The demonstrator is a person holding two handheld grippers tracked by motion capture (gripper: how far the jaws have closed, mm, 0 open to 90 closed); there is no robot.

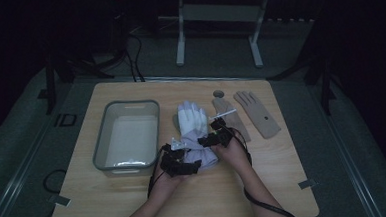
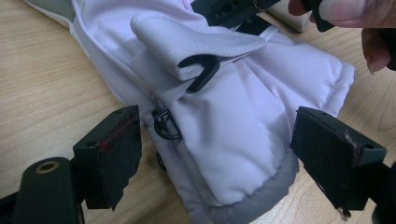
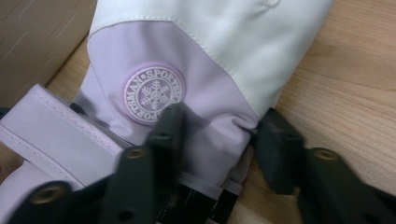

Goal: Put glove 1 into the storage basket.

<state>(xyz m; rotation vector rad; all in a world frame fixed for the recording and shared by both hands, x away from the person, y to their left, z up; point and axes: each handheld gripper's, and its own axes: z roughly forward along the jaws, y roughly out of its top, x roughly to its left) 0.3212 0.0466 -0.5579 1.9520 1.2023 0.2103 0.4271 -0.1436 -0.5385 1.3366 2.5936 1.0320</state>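
Observation:
A padded white and lavender glove (image 1: 191,121) lies palm down in the middle of the table, fingers pointing away. My left gripper (image 1: 180,162) is at its cuff, open, and in the left gripper view (image 2: 217,154) the jaws stand wide on either side of the grey-trimmed cuff (image 2: 243,140) without touching it. A strap flap with a black tab (image 2: 201,70) and a metal ring (image 2: 166,123) sit on the wrist. My right gripper (image 1: 214,137) is at the glove's right side; its jaws (image 3: 219,144) squeeze the lavender wrist fabric (image 3: 210,126) just below a round snowflake badge (image 3: 154,93).
A grey plastic bin (image 1: 100,143) stands left of the glove. Two flat tan gloves (image 1: 259,115) lie to the right, the nearer one (image 1: 225,107) partly behind my right gripper. A round hole (image 1: 219,93) marks the table's far side. Bare wood runs along the near edge.

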